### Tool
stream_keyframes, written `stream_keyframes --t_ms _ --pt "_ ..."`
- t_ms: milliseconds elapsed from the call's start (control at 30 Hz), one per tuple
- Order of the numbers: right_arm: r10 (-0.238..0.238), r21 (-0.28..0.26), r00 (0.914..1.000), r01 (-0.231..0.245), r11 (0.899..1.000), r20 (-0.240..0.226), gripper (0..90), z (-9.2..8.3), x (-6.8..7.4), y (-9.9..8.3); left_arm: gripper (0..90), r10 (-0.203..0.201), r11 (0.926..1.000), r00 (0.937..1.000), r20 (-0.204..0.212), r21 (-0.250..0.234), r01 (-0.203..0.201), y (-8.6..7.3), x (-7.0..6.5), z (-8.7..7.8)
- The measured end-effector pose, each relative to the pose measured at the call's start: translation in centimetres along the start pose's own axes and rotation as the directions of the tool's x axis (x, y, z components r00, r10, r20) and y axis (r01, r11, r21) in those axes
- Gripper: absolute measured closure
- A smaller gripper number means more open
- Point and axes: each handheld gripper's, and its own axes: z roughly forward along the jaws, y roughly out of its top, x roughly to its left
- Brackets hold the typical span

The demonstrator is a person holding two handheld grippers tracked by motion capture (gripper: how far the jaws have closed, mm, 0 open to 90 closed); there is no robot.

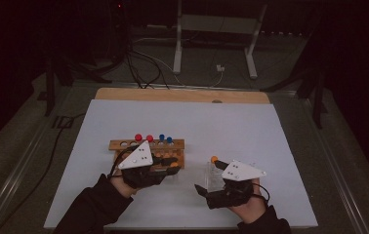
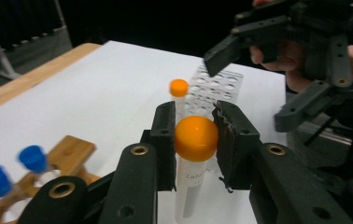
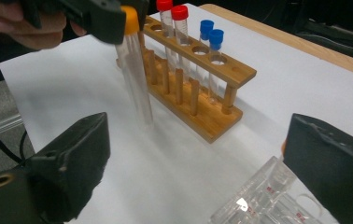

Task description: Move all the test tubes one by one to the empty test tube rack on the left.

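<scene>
The left gripper (image 2: 195,140), low centre of its own view, is clamped on an orange-capped tube (image 2: 196,138), carrying it toward the clear rack (image 2: 214,86) beyond, while the right gripper (image 3: 198,163) stands wide apart; next comes lowering it into a hole.

The wooden rack (image 3: 198,88) looks smooth and lightly varnished. The tube (image 2: 191,186) at 6 o'clock is clear plastic with a glossy orange cap (image 2: 196,138). The second rack (image 2: 214,88) is transparent plastic. The table cover (image 1: 221,126) is matt white.

Orange-cap tube (image 2: 196,138) upright, clamped at cap, beside wooden rack (image 3: 198,77).
</scene>
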Motion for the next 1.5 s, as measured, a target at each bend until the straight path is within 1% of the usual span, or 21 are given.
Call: stream_keyframes --t_ms 33,67,167,200,333,400,433,533,700,767,933,1033,1067,1133,1167,1200,1267,1367,1433,1467,1500 --pt "0.007 -0.006 1.0000 -0.007 1.000 0.001 2.6 -0.1 -0.1 0.0 71.5 -0.002 1.0000 0.9999 -0.014 -0.006 0.002 0.1 0.2 -0.3" --pt "0.016 -0.015 0.9998 -0.016 1.000 0.006 2.6 -0.3 -0.3 0.0 71.5 -0.004 0.9999 0.9998 -0.018 -0.010 0.004 0.2 0.3 -0.5" --pt "0.021 -0.021 0.9996 -0.021 1.000 0.016 2.0 -0.5 -0.5 0.0 71.5 -0.003 0.9999 0.9992 -0.040 -0.015 0.003 0.4 0.7 -1.1" --pt "0.019 -0.019 0.9997 -0.019 1.000 0.013 0.2 -0.6 -0.5 0.0 71.5 -0.002 0.9999 0.9987 -0.051 -0.016 0.002 0.4 0.8 -1.2" --pt "0.026 -0.033 0.9996 -0.026 0.999 0.006 0.0 -0.9 -0.6 0.1 71.5 -0.016 0.9995 0.9967 -0.080 -0.029 0.014 0.7 1.6 -2.1" --pt "0.033 -0.040 0.9994 -0.033 0.999 0.000 0.0 -1.0 -0.7 0.1 71.5 -0.021 0.9992 0.9952 -0.096 -0.035 0.018 0.9 2.0 -2.5" --pt "0.035 -0.042 0.9994 -0.035 0.999 0.004 0.0 -1.0 -0.7 0.1 71.5 -0.022 0.9992 0.9947 -0.100 -0.036 0.019 1.0 2.2 -2.7" --pt "0.037 -0.044 0.9993 -0.036 0.998 0.005 0.0 -1.1 -0.8 0.1 71.5 -0.018 0.9991 0.9921 -0.124 -0.039 0.013 1.4 2.6 -3.4" --pt "0.040 -0.047 0.9992 -0.040 0.998 0.004 0.0 -1.3 -0.8 0.1 71.5 -0.028 0.9984 0.9863 -0.163 -0.052 0.020 1.7 3.3 -4.8" --pt "0.034 -0.050 0.9994 -0.034 0.998 0.008 0.0 -1.3 -0.8 0.2 71.5 -0.030 0.9983 0.9826 -0.183 -0.056 0.020 1.7 3.7 -5.4" --pt "0.036 -0.050 0.9993 -0.035 0.998 0.008 0.0 -1.4 -0.8 0.2 71.5 -0.037 0.9975 0.9746 -0.221 -0.067 0.022 1.8 4.5 -6.6" --pt "0.036 -0.051 0.9993 -0.035 0.998 0.009 0.0 -1.5 -0.8 0.2 71.5 -0.042 0.9972 0.9668 -0.252 -0.071 0.025 1.8 4.9 -7.5" --pt "0.037 -0.050 0.9993 -0.037 0.998 0.006 0.0 -1.5 -0.9 0.2 71.5 -0.044 0.9972 0.9652 -0.258 -0.070 0.027 1.8 5.1 -7.7" --pt "0.038 -0.051 0.9993 -0.037 0.998 0.006 0.0 -1.5 -0.9 0.2 71.5 -0.048 0.9967 0.9595 -0.278 -0.076 0.028 1.7 5.4 -8.3" --pt "0.036 -0.049 0.9994 -0.036 0.998 0.003 0.0 -1.5 -0.8 0.2 71.5 -0.050 0.9962 0.9603 -0.274 -0.082 0.029 1.7 5.6 -8.6" --pt "0.034 -0.050 0.9994 -0.034 0.998 0.005 0.0 -1.5 -0.8 0.2 71.5 -0.057 0.9954 0.9573 -0.283 -0.089 0.033 1.6 5.8 -8.8" --pt "0.035 -0.049 0.9994 -0.035 0.998 0.001 0.0 -1.5 -0.8 0.2 71.5 -0.063 0.9955 0.9522 -0.299 -0.087 0.038 1.5 6.1 -9.2" --pt "0.035 -0.050 0.9994 -0.035 0.998 -0.002 0.0 -1.5 -0.8 0.3 71.5 -0.075 0.9951 0.9421 -0.327 -0.085 0.050 1.1 6.8 -9.7" --pt "0.034 -0.052 0.9994 -0.034 0.998 0.001 0.0 -1.5 -0.8 0.3 71.5 -0.082 0.9946 0.9381 -0.336 -0.088 0.056 0.9 7.2 -9.8" --pt "0.036 -0.052 0.9993 -0.036 0.998 -0.003 0.0 -1.5 -0.8 0.2 71.5 -0.091 0.9935 0.9377 -0.335 -0.095 0.062 0.6 7.5 -9.9" --pt "0.035 -0.053 0.9994 -0.035 0.998 -0.002 0.0 -1.5 -0.8 0.2 71.5 -0.101 0.9924 0.9338 -0.343 -0.101 0.070 0.4 7.8 -9.9"
